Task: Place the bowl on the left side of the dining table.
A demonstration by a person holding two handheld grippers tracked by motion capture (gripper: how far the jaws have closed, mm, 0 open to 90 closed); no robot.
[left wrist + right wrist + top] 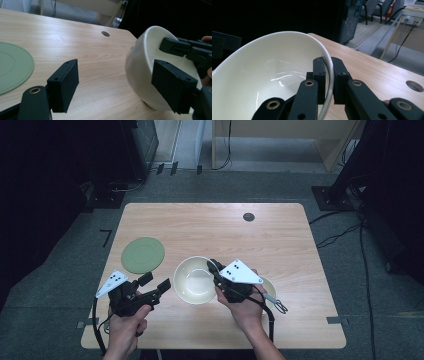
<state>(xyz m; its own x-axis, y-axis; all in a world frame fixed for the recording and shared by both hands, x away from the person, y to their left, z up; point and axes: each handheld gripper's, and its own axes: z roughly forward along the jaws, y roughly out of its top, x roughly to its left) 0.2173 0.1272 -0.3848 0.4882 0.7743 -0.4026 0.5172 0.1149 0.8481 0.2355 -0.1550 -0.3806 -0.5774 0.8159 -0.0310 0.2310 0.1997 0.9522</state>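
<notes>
Now the right claw (327, 82) is clamped on the rim of the round cream ceramic bowl (194, 280), tilted near the wooden bench's (210, 227) front edge. Just left of the bowl, the left claw (155, 283) stands apart and empty.

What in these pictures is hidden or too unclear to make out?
- Whisk, high view: the right hand and right gripper cover most of it.
- Yellowish dish under the whisk, high view: the gripper's grey plate hides most of it.
- Green plate, left gripper view: cut off by the left edge.
- White bowl, right gripper view: its lower part runs off the frame.
</notes>
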